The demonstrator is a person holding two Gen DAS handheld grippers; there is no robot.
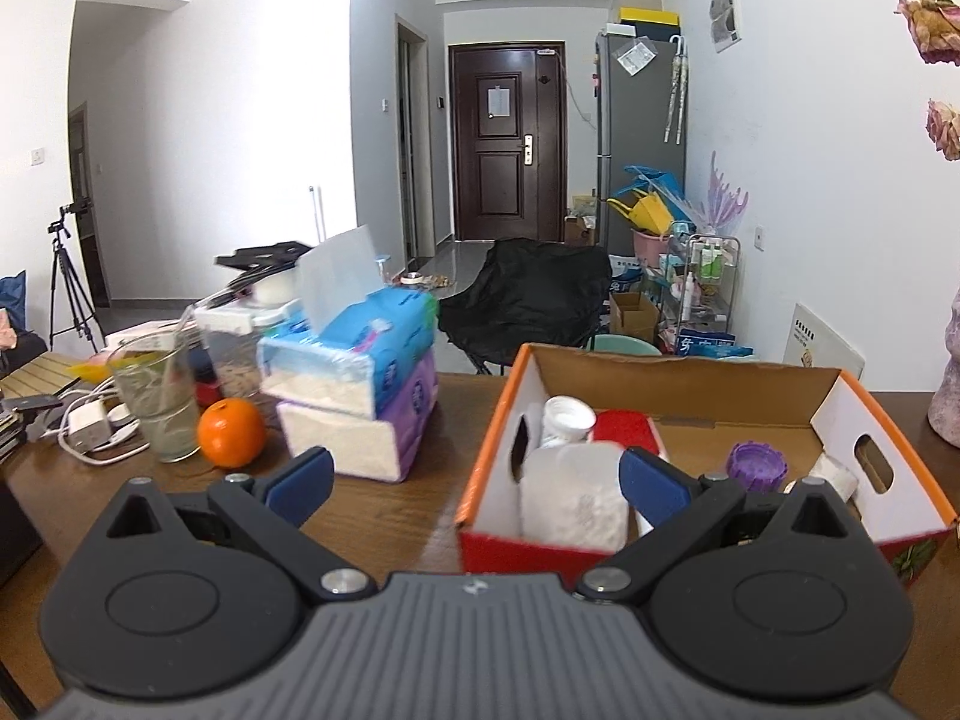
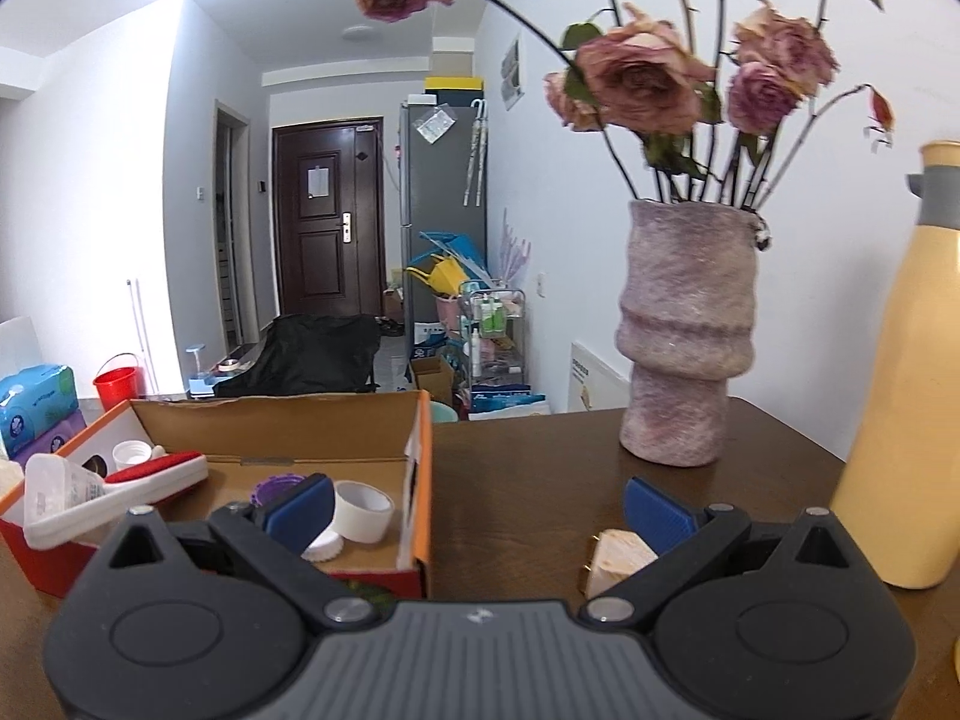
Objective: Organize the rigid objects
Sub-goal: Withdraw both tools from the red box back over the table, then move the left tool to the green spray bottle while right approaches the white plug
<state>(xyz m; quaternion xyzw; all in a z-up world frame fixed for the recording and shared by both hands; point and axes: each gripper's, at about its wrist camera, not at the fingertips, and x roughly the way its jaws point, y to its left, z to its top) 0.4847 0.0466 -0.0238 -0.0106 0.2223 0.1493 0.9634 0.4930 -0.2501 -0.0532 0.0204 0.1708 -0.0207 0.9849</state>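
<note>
An orange-rimmed cardboard box (image 1: 780, 384) stands on the brown table. Inside lie a white plastic bottle (image 1: 573, 492), a red-and-white brush (image 1: 624, 429) and a purple cap (image 1: 757, 465). My left gripper (image 1: 477, 480) hovers open over the box's near left corner, with nothing between its blue pads. In the right wrist view the same box (image 2: 423, 456) holds white caps (image 2: 360, 510) and the brush (image 2: 156, 474). My right gripper (image 2: 480, 510) is open to the right of the box. A pale wooden block (image 2: 615, 558) lies on the table beside its right finger.
Stacked tissue packs (image 1: 360, 384), an orange (image 1: 231, 432), a glass (image 1: 159, 402) and chargers crowd the table's left. A mauve vase with dried roses (image 2: 687, 336) and a yellow bottle (image 2: 906, 390) stand at the right. A black chair (image 1: 528, 294) sits beyond the table.
</note>
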